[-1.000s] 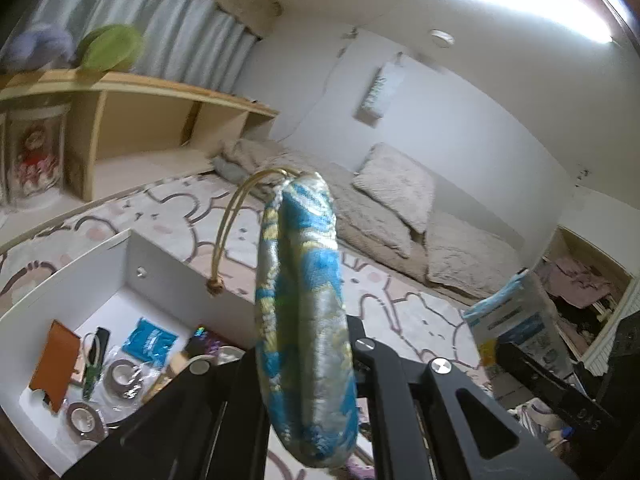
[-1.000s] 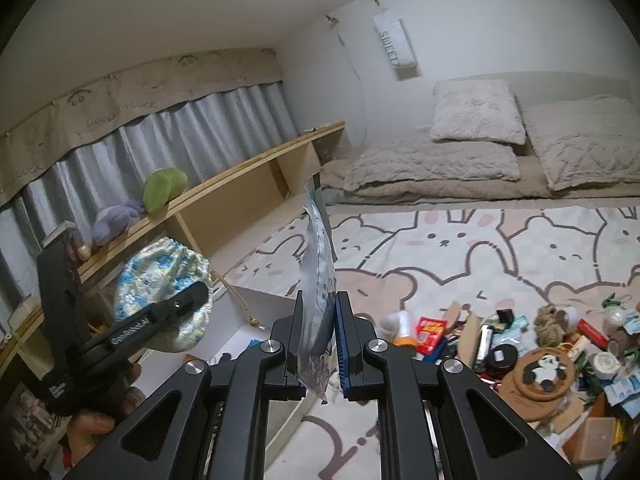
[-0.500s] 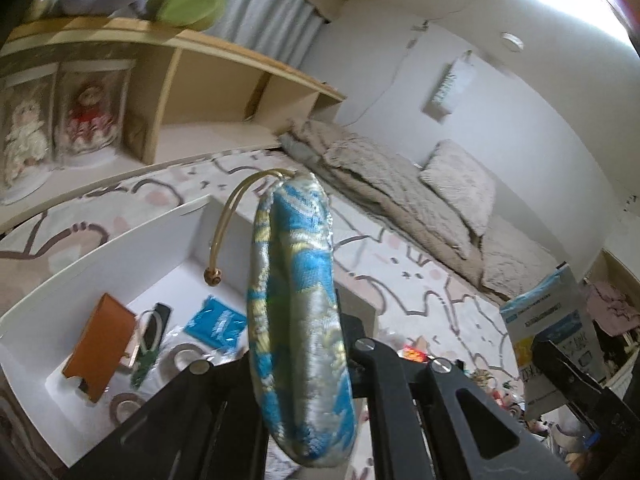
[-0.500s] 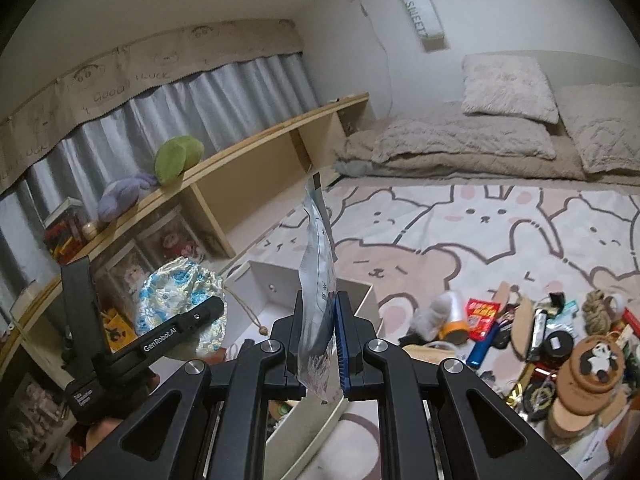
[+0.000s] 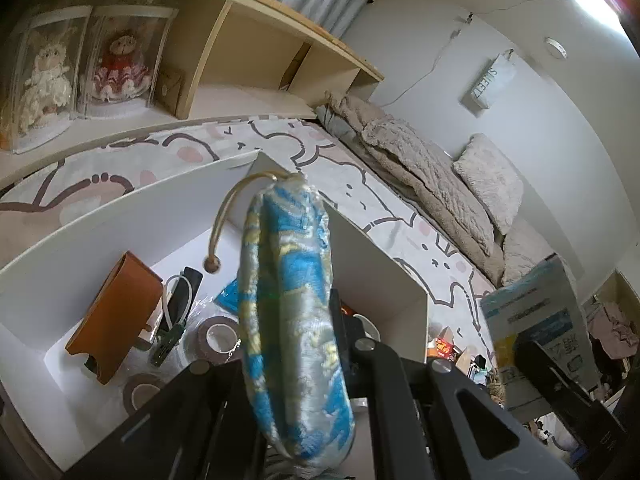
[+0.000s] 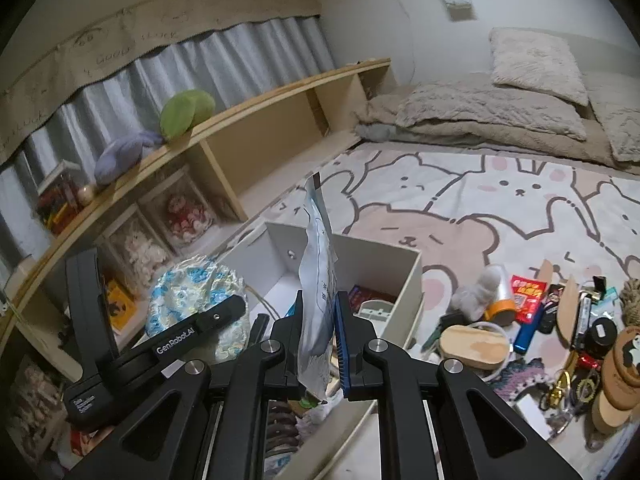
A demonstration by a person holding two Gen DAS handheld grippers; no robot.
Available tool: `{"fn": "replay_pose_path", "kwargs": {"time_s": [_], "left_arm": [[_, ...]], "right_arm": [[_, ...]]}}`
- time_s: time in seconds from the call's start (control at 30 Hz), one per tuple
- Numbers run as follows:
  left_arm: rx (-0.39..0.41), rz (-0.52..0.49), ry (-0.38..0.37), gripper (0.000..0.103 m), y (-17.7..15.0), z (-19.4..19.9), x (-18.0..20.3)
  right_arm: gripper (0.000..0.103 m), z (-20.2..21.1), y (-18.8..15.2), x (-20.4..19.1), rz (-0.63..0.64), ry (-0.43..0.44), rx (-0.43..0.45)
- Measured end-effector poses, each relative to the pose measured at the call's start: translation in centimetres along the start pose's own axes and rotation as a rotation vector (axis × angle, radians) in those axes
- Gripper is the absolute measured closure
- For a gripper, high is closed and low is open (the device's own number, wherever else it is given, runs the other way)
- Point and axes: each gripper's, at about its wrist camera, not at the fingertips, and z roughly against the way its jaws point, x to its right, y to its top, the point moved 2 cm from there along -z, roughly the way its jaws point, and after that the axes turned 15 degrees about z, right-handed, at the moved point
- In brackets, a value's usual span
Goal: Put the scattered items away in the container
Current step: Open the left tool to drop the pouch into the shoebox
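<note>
Holding over white box (image 5: 372, 248) | left gripper (image 5: 296, 344) clenched on brocade drawstring pouch (image 5: 292, 304) | right gripper (image 6: 320, 332) clenched on paper packet (image 6: 318, 280) | box part-filled: tape rolls (image 5: 216, 332), leather holder (image 5: 116, 312) | floor clutter (image 6: 560, 320) remains.

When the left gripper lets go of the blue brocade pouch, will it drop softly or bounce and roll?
The pouch looks soft and padded, so probably a soft landing in the white box. Its flat shape suggests no rolling; its cord may snag.

Blue, yellow and silver brocade drawstring pouch (image 5: 292, 320); white rectangular storage box (image 5: 120, 216); orange-brown leather holder (image 5: 116, 312); cream floor rug (image 6: 480, 208) with brown-outlined bunnies.
</note>
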Motion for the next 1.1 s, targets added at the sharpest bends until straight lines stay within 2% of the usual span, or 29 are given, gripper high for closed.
{"fn": "replay_pose_path", "kwargs": {"time_s": [0.07,0.13,0.17,0.2,0.37,0.5,0.7,0.83,1.03,1.1], "left_arm": [[-0.003,0.019,0.015,0.097,0.0,-0.1,-0.4],[-0.007,0.044,0.036,0.080,0.1,-0.3,-0.8],[-0.010,0.057,0.043,0.053,0.1,-0.4,-1.0],[-0.009,0.066,0.046,0.033,0.1,-0.3,-1.2],[0.028,0.070,0.061,0.028,0.5,0.5,-1.6],[0.035,0.093,0.070,0.017,1.0,0.8,-2.3],[0.064,0.107,0.078,0.016,1.4,1.8,-3.0],[0.071,0.118,0.066,0.015,1.7,2.2,-3.1],[0.084,0.108,0.051,0.015,1.7,2.9,-2.8],[0.085,0.101,0.046,0.015,1.7,3.0,-2.6]], "right_arm": [[0.090,-0.6,-0.1,-0.4,0.007,0.005,-0.012],[0.090,-1.2,-0.1,-0.7,0.010,0.009,-0.025],[0.090,-1.5,-0.2,-0.8,0.011,0.011,-0.030],[0.090,-1.8,-0.2,-1.0,0.013,0.014,-0.036],[0.091,-3.2,-0.5,-1.4,0.017,0.030,-0.070],[0.091,-3.9,-0.9,-1.6,0.010,0.045,-0.090],[0.090,-5.2,-1.6,-2.5,-0.013,0.113,-0.140],[0.090,-6.1,-2.3,-3.7,-0.033,0.198,-0.190],[0.090,-7.8,-3.4,-5.8,-0.023,0.293,-0.303],[0.090,-8.3,-3.9,-6.2,0.001,0.285,-0.341]]}}
